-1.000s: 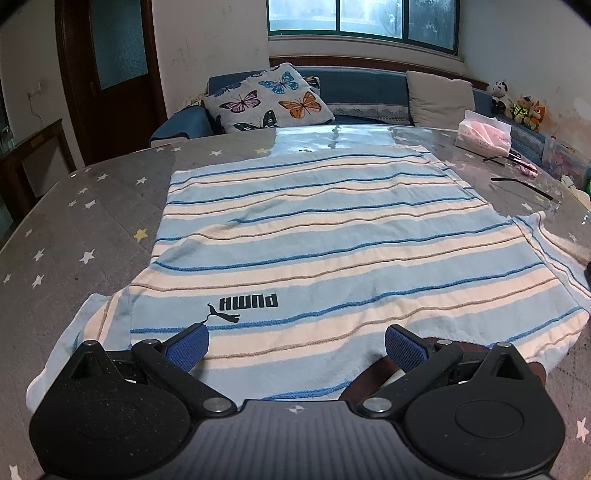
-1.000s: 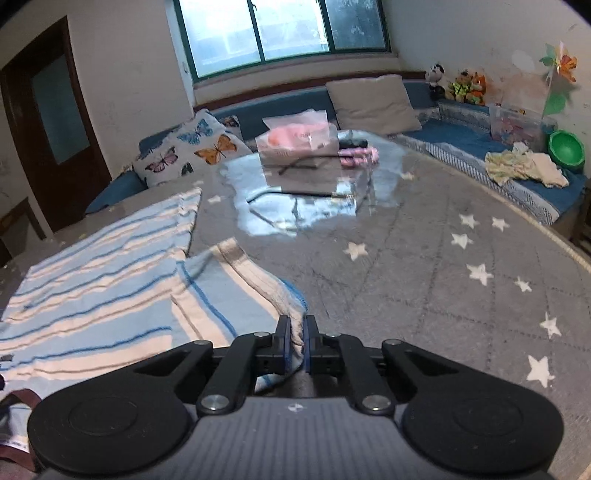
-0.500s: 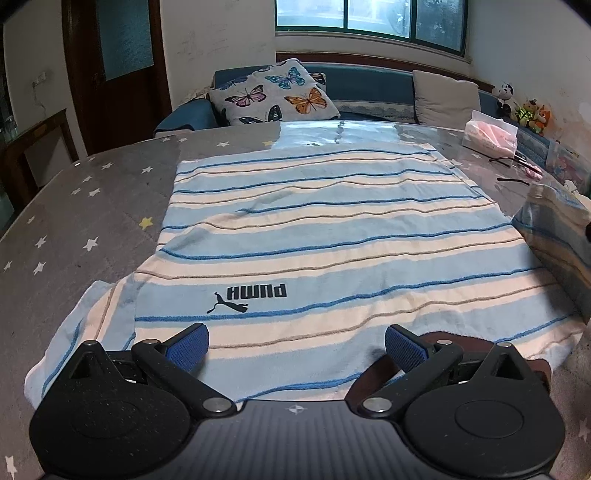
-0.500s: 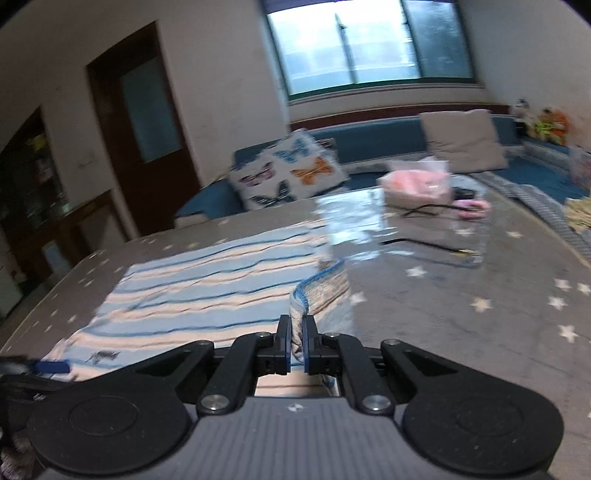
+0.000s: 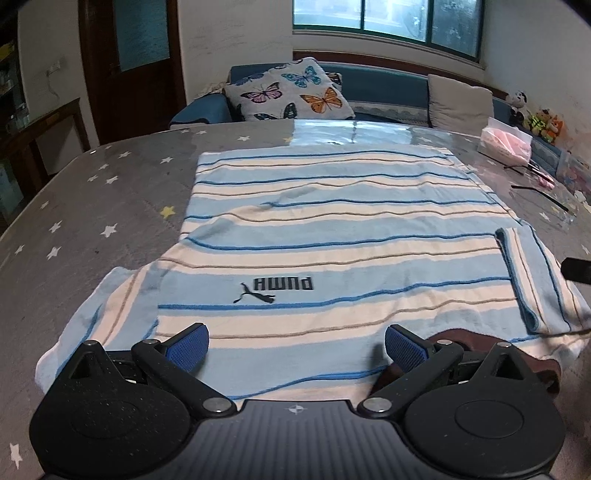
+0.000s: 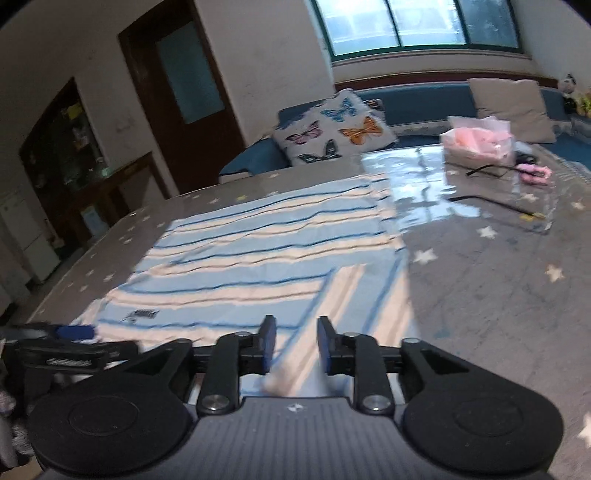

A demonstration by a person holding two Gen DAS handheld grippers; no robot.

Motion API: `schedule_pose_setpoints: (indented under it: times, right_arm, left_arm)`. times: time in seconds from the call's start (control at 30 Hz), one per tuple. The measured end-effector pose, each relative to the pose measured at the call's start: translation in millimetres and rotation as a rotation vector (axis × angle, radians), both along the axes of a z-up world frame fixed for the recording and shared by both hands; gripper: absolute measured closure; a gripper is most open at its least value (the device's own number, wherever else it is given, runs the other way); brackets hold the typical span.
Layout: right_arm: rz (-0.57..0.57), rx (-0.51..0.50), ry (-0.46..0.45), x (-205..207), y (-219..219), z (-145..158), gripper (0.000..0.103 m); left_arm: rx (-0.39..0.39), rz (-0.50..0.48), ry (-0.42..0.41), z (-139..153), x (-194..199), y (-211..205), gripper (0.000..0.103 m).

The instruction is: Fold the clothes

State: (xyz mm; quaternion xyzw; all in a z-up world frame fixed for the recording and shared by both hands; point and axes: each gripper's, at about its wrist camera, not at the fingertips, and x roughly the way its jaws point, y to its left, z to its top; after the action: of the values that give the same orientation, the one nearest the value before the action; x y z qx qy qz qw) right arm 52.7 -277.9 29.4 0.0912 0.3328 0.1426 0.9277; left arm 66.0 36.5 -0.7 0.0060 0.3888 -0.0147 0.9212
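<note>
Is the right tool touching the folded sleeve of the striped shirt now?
Cannot tell. In the right wrist view the right tool is open above the folded sleeve, but blur hides any contact or gap.

Ahead of you stands a grey table patterned with pale stars, its far end glossy with reflected daylight. Beyond it runs a blue sofa carrying a butterfly-print cushion and a plain beige cushion. Above the sofa you have a green-framed window — the main light source. To your left, white walls flank a dark wooden door with a frosted pane — beside it, a dark cabinet.
</note>
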Motion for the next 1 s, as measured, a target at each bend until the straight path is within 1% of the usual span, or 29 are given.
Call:
schedule_pose_setpoints:
  times: [0.07,0.13,0.17,0.23,0.33,0.4,0.5,0.57,0.7,0.77,0.8,0.83,0.9,0.97,1.0]
  right_arm:
    - [-0.029,-0.046,0.008,7.4,-6.2,-6.2,0.076]
    - [-0.050,-0.083,0.027,12.7,-10.6,-14.4,0.072]
    - [-0.053,-0.093,0.037,14.2,-12.0,-18.5,0.068]
    - [-0.048,-0.105,0.054,15.5,-13.9,-25.0,0.067]
    - [-0.026,-0.132,0.038,15.0,-10.6,-22.8,0.063]
    - [-0.011,-0.153,0.013,15.9,-6.0,-17.8,0.056]
    - [0.000,-0.178,-0.015,22.7,0.0,-12.6,0.052]
    - [0.002,-0.186,-0.013,30.7,2.7,-14.5,0.048]
    - [-0.003,-0.207,0.026,42.9,6.5,-26.2,0.046]
    - [0.000,-0.217,0.019,41.2,8.4,-26.8,0.042]
    - [0.002,-0.219,0.014,39.5,9.5,-26.4,0.042]
    - [0.004,-0.221,0.010,37.9,10.6,-26.0,0.041]
    - [0.009,-0.229,0.017,36.9,12.4,-27.6,0.036]
    - [0.014,-0.249,0.016,35.1,16.2,-27.2,0.035]
    - [0.016,-0.258,0.013,34.0,18.5,-26.0,0.033]
  left_arm:
    - [-0.004,0.014,0.002,0.0,-1.2,4.6,0.000]
    - [-0.003,0.025,0.002,0.4,-3.5,9.2,0.000]
    - [-0.001,0.031,-0.001,1.0,-5.3,11.7,0.000]
    - [0.004,0.046,-0.006,2.9,-9.0,17.4,0.000]
    - [0.008,0.077,-0.019,6.1,-15.3,29.0,0.000]
    - [0.009,0.101,-0.028,7.9,-20.6,38.3,0.000]
    - [0.014,0.157,-0.038,8.6,-29.9,56.6,0.000]
    - [0.017,0.198,-0.043,8.2,-36.1,69.7,0.000]
    - [0.017,0.294,-0.045,7.1,-45.8,99.3,0.000]
    - [0.006,0.338,-0.051,7.3,-50.3,113.8,0.000]
    - [-0.002,0.354,-0.055,7.5,-52.2,120.4,0.000]
    - [-0.009,0.368,-0.056,7.4,-53.5,126.4,0.002]
    - [-0.020,0.391,-0.055,6.8,-55.2,137.1,0.003]
    - [-0.029,0.406,-0.050,5.2,-56.7,145.1,0.007]
    - [-0.034,0.413,-0.047,4.4,-57.4,148.9,0.008]
